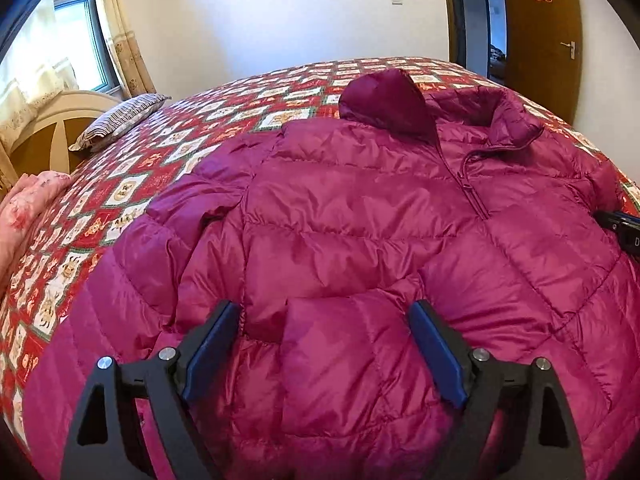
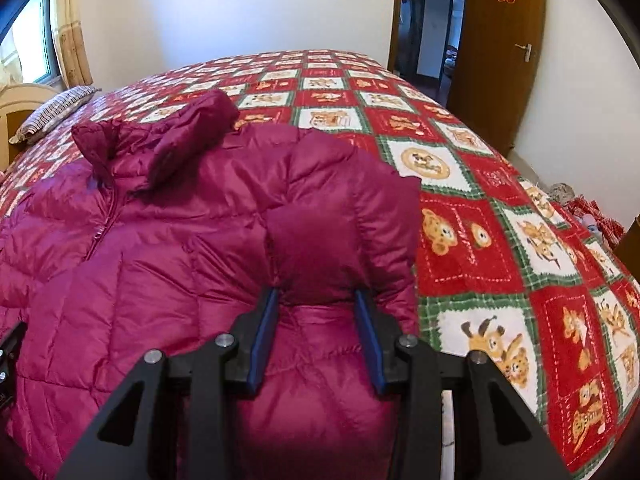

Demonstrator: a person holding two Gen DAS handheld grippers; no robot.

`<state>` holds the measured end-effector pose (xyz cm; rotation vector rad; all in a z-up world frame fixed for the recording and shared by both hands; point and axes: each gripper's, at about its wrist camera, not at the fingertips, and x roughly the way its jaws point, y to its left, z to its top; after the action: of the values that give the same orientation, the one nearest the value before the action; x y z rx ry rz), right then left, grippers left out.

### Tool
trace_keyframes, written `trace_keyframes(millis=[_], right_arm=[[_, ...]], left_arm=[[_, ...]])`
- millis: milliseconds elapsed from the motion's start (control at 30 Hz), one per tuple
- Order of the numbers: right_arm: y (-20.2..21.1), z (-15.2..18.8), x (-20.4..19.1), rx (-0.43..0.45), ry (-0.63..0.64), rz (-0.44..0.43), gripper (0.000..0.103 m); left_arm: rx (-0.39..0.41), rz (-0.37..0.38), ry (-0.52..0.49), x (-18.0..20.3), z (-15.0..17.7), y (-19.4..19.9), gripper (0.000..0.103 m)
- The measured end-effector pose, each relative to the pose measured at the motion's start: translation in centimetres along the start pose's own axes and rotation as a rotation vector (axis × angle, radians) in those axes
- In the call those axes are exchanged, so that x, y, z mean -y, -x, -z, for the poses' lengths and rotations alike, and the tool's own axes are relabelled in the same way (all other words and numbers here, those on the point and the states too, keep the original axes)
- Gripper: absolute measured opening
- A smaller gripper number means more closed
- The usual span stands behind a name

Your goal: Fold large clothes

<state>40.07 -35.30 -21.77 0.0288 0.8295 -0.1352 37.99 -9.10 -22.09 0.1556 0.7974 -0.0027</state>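
Note:
A magenta puffer jacket (image 1: 360, 216) lies front up on the bed, zipper closed, collar at the far end with the hood bunched beside it. It also shows in the right wrist view (image 2: 180, 240). My left gripper (image 1: 324, 312) is open, its jaws wide apart over the jacket's lower front, nothing between them gripped. My right gripper (image 2: 316, 294) has its blue pads (image 2: 266, 332) pressed against a raised fold of the right sleeve (image 2: 320, 256), held up off the jacket body. Its black body shows at the right edge of the left wrist view (image 1: 622, 228).
The bed is covered by a red, green and white quilt (image 2: 480, 240) with animal squares. A striped pillow (image 1: 120, 120) and a wooden headboard (image 1: 48, 128) are at the far left, pink bedding (image 1: 24, 208) beside them. A brown door (image 2: 500, 52) stands open at the back right.

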Motion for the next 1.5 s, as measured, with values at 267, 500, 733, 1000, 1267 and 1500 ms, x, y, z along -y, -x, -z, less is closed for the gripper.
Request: trace_keyframes(millis=[267,500,733,1000,1267,1500], right_arm=[[7.4,0.4,-1.9,0.096,-0.025,-0.012,0.045],[5.3,4.2,-7.8,-0.002,0.115,-0.08,0.055],[3.8,4.9,-8.4,-0.007,0.135,-0.037,0.056],[4.3,5.2,-8.3,0.007,0.12,-0.026,0.065],[8.8,6.3,-9.4,0.067,0.136,-0.076,0.082],[10.9,8.9,-12.2,0.108,0.258,-0.07,0.082]], left_arm=[[-0.014,0.014,0.045,-0.6,0.2,0.0,0.091],[-0.042,0.009,0.034,-0.5,0.3,-0.6,0.1],[-0.052,0.03,0.046,-0.7,0.2,-0.8,0.102],[0.036,0.038,0.124,-7.5,1.3,6.4,0.102],[-0.028,-0.303,0.197,-22.8,8.1,8.8,0.102],[-0.187,-0.211,0.422,-28.8,12.8,6.1,0.101]])
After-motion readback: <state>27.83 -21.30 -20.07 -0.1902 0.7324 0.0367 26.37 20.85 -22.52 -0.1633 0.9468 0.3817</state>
